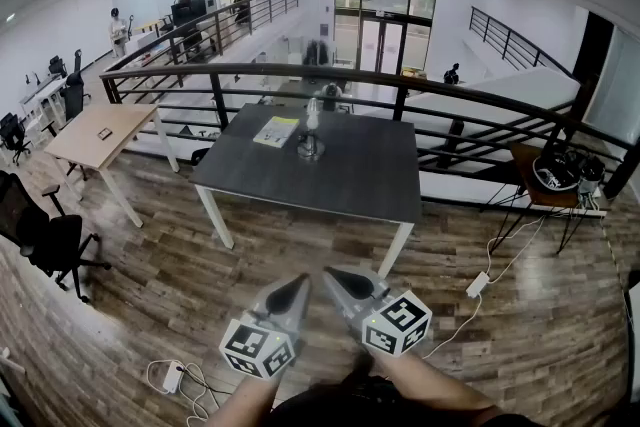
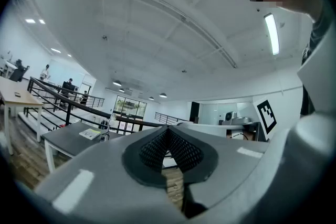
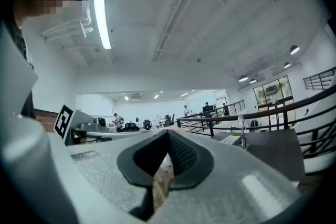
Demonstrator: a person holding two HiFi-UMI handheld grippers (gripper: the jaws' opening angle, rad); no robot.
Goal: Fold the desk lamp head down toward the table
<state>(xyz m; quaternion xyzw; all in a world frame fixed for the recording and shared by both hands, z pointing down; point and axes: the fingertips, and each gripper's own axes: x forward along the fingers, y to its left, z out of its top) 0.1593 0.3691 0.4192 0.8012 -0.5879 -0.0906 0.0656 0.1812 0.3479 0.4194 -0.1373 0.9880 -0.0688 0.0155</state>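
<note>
The desk lamp (image 1: 310,129) stands upright near the far edge of the dark table (image 1: 340,175), its pale head raised on a thin stem. It is small and far off in the left gripper view (image 2: 108,124) and in the right gripper view (image 3: 242,127). My left gripper (image 1: 298,281) and right gripper (image 1: 333,273) hang side by side over the wooden floor, well short of the table. Both point level toward it. The left gripper (image 2: 168,129) has its tips together with nothing between them, and so does the right gripper (image 3: 168,132).
A yellow-green booklet (image 1: 276,131) lies left of the lamp. A black railing (image 1: 300,75) runs behind the table. A light wooden desk (image 1: 100,135) and black office chairs (image 1: 45,240) stand at the left. Cables (image 1: 180,377) and a power adapter (image 1: 476,285) lie on the floor.
</note>
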